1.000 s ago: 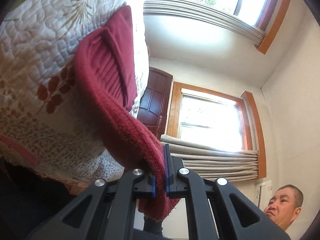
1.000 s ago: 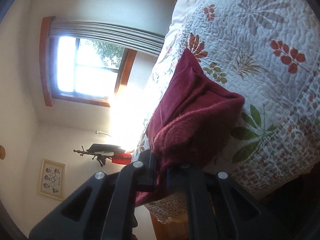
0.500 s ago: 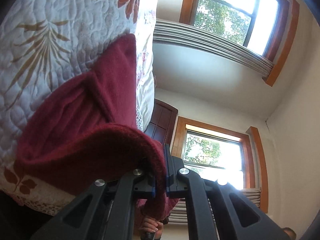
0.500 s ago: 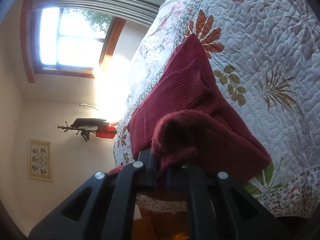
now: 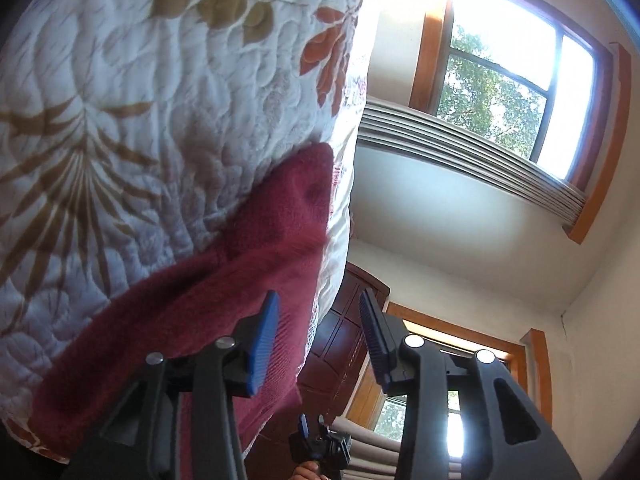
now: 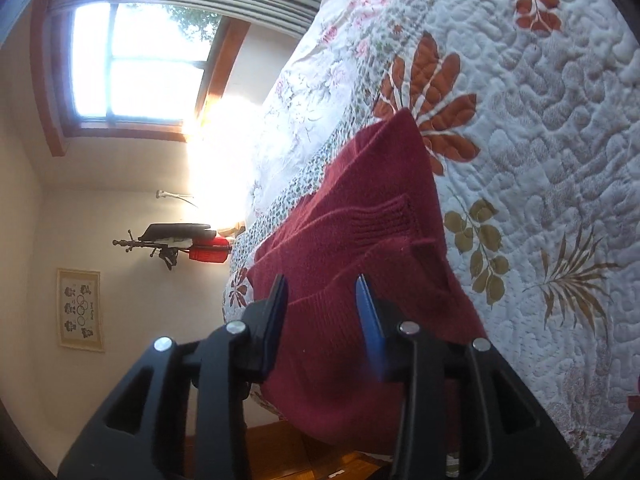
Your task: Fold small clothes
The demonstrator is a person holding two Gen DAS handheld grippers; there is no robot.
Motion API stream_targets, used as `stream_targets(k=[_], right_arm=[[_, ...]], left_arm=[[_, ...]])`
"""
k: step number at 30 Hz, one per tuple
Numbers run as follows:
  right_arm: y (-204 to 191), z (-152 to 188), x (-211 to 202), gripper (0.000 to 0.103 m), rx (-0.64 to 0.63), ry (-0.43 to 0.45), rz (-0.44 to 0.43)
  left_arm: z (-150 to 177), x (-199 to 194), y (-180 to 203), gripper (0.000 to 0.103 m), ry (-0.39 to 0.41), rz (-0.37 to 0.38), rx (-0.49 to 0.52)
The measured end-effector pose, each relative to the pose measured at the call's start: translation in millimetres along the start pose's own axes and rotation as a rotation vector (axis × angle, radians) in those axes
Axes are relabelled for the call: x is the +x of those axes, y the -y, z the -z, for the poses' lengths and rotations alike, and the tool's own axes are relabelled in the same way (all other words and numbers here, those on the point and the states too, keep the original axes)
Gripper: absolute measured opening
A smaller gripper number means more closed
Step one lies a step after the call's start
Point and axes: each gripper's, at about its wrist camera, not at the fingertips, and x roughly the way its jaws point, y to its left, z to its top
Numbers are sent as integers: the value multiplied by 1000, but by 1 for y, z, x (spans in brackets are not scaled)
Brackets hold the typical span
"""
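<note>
Left tool (image 5: 316,340): jaws spread apart, gripping nothing, beside the sweater's edge.
Sweater (image 6: 360,264): dark red knit, folded, flat on the bed's quilt (image 6: 540,120) near its edge; long axis runs away from the right tool, tapering to a far corner.
Right tool (image 6: 322,320): jaws apart, empty, over the sweater's ribbed near end.

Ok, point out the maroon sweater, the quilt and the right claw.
maroon sweater (image 6: 360,240), right wrist view, on the ribbed patch in its middle.
quilt (image 6: 540,140), right wrist view, on bare white stitching beside the sweater.
right claw (image 6: 322,320), right wrist view, midway between its open fingertips.
</note>
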Motion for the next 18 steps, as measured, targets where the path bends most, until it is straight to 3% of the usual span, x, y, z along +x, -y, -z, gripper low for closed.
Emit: stream_targets(k=[3,6,8,11,18], right_arm=[[1,-2,-17,36,-39,31,41],[7,3,-19,36,-95,22,126],[11,9,-12,47,-140,2,177],[21,20,6,52,-168,-20,232],[34,19,35,55,-143,-53,252]], left_arm=[[-5,-2,25,51,-34,-62,134],[-4,0,53,55,-91,-200,342],[0,7,67,60,-141,-316,482],[6,31,75,62,-236,-465,649],[2,70,63,66,-343,-648,775]])
